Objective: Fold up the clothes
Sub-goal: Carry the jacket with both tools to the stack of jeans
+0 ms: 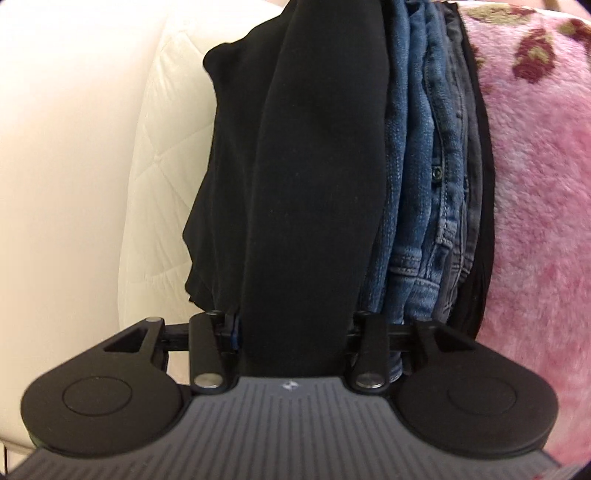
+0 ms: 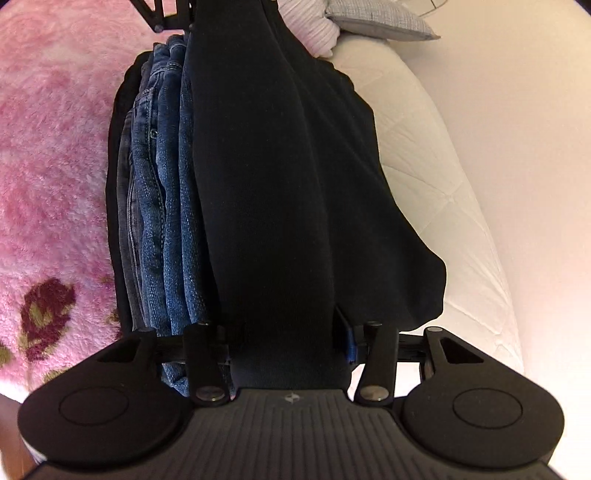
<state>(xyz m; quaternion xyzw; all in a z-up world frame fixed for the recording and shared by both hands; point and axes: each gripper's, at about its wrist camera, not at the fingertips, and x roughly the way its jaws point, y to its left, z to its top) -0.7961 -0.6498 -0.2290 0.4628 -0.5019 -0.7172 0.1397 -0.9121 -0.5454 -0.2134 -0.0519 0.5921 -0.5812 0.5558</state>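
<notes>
A: So, what did the left wrist view show?

B: One folded black garment ran straight out from between the jaws of the left gripper. The fabric filled the gap from side to side, so the jaws were clamped on it at a middling width, not wide.

A: And around it?

B: To its right, pressed against it, stood one stack of folded jeans. I could make out roughly four blue or grey denim layers edge-on, though the exact count was hard to tell, plus one more dark layer at the far right of the stack. Beyond that lay one fluffy pink blanket with dark red flowers. To the left was one white quilted mattress, with loose black cloth hanging over its edge.

A: Then the right wrist view?

B: The same scene mirrored. The right gripper also had the black garment filling its gap, gripped at a moderate width. The jeans stack sat to the left, touching the garment, with the pink blanket beyond. The white mattress was on the right.

A: Anything further off?

B: At the top, one grey cushion and one pale pink ribbed cloth. The tip of the other gripper showed at the garment's far end, at the top edge.
</notes>
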